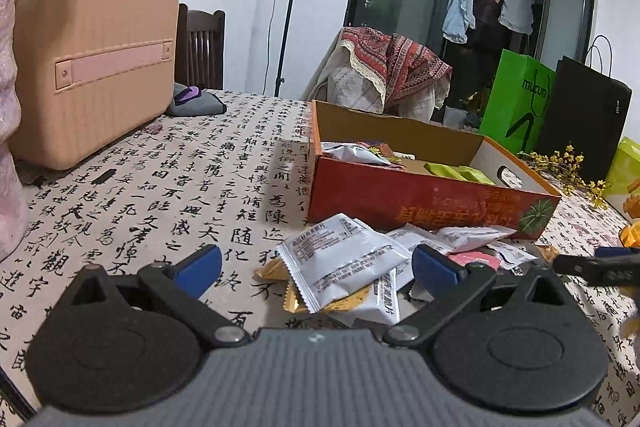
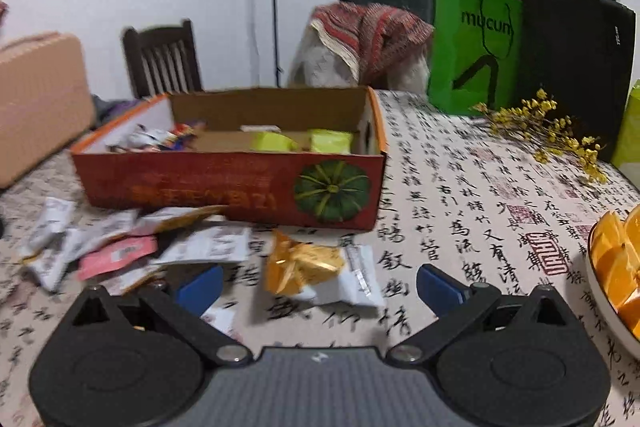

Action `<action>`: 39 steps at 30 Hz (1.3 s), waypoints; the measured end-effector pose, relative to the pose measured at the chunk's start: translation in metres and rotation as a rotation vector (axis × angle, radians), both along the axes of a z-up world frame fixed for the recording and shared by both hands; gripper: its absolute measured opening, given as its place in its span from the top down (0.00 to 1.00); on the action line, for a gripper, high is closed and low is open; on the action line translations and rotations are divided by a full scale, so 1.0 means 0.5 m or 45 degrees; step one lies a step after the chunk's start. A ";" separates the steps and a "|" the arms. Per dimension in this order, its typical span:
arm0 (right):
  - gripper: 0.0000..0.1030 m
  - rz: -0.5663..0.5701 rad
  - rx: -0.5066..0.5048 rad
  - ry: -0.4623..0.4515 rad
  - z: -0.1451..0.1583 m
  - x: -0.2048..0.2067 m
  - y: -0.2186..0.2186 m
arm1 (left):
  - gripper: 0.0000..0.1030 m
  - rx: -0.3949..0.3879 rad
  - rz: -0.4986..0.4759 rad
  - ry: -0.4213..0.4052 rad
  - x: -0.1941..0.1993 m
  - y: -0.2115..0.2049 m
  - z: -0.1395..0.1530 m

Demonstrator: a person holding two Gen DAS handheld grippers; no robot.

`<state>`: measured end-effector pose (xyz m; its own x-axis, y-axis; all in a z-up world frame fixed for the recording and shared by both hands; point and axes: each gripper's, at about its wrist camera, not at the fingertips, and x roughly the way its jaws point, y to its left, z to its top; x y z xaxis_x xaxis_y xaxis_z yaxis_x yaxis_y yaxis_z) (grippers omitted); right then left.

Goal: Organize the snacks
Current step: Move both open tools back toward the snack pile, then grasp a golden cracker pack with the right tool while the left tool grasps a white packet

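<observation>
Both jaws gape wide, empty, above loose snack packets (image 1: 348,263).

Matt corrugated cardboard box (image 2: 224,183) with printed red outer face; glossy white foil-plastic snack packets (image 1: 344,263); crinkled shiny gold wrapper (image 2: 300,267); smooth ribbed plastic case (image 1: 92,67), beige; printed cloth table cover (image 1: 160,187); dark wooden chair (image 2: 162,59).

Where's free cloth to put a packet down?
Free: tablecloth between pink case and red box; also right of the box toward the yellow flowers. Crowded: loose packets along the box's front, under both grippers' open jaws.
</observation>
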<state>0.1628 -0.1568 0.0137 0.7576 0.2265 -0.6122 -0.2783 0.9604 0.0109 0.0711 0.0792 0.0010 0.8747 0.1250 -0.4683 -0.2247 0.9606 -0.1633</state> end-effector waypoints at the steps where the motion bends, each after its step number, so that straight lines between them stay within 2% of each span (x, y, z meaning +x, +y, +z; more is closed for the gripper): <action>1: 0.00 -0.006 -0.015 0.016 -0.004 0.015 0.003 | 0.00 -0.004 -0.004 0.002 -0.001 -0.004 0.000; 5: 0.03 -0.004 -0.073 0.070 -0.031 0.066 0.020 | 0.00 0.000 -0.027 0.010 -0.001 -0.018 -0.001; 8: 0.20 0.034 -0.044 0.103 -0.046 0.090 0.026 | 0.00 -0.002 -0.023 0.014 -0.002 -0.021 -0.003; 10: 0.37 0.041 -0.017 0.098 -0.050 0.092 0.023 | 0.00 -0.002 -0.019 0.012 -0.004 -0.020 -0.002; 15: 0.48 0.041 0.029 0.048 -0.042 0.077 0.012 | 0.00 -0.004 -0.015 0.017 -0.001 -0.020 -0.002; 20: 0.48 0.011 0.056 -0.082 -0.009 0.035 -0.006 | 0.00 -0.001 -0.016 0.042 0.008 -0.023 0.000; 25: 0.48 -0.003 0.144 -0.186 0.006 -0.003 -0.030 | 0.00 0.011 -0.028 0.077 0.029 -0.034 -0.004; 30: 0.48 -0.023 0.188 -0.210 0.003 -0.002 -0.045 | 0.00 0.011 -0.044 0.131 0.069 -0.046 -0.016; 39: 0.46 -0.048 0.209 -0.189 -0.013 0.000 -0.054 | 0.00 0.032 0.018 0.219 0.146 -0.045 -0.040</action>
<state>0.1626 -0.1840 0.0073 0.8466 0.2838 -0.4503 -0.2526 0.9589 0.1296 0.1439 0.0565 -0.0192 0.7800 0.1504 -0.6074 -0.2610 0.9604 -0.0973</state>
